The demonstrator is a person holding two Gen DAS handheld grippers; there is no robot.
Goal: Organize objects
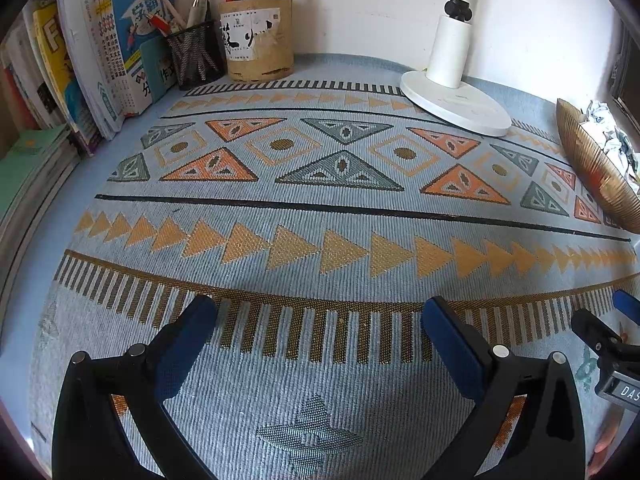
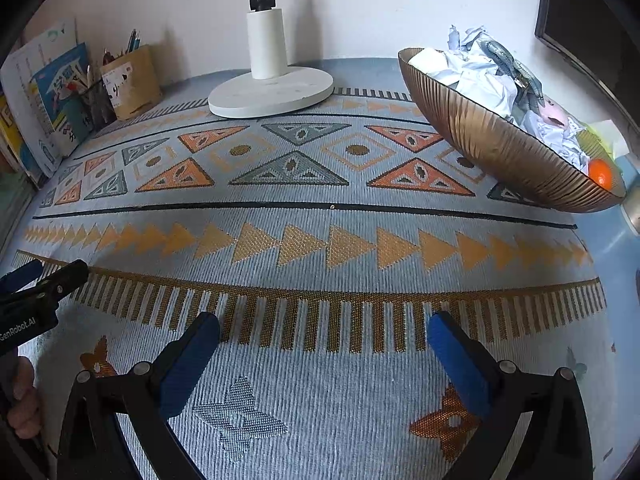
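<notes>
My left gripper (image 1: pixel 318 312) is open over the patterned blue cloth (image 1: pixel 320 208), with nothing between its blue pads. My right gripper (image 2: pixel 322 330) is open too and holds nothing; it also shows at the right edge of the left wrist view (image 1: pixel 608 320). A ribbed bronze bowl (image 2: pixel 492 140) stands at the right, filled with crumpled paper (image 2: pixel 484 76), a fish-shaped clip and an orange ball (image 2: pixel 600 172). At the back left stand a black mesh pen cup (image 1: pixel 196 56) and a tan pen holder (image 1: pixel 258 40), both holding pens. Books (image 1: pixel 104 56) lean beside them.
A white lamp base (image 1: pixel 454 100) with its post stands at the back centre against the wall. A dark frame (image 2: pixel 588 28) is at the far right. A hand (image 2: pixel 22 400) grips the left tool at the lower left. Green booklets (image 1: pixel 28 168) lie at the left edge.
</notes>
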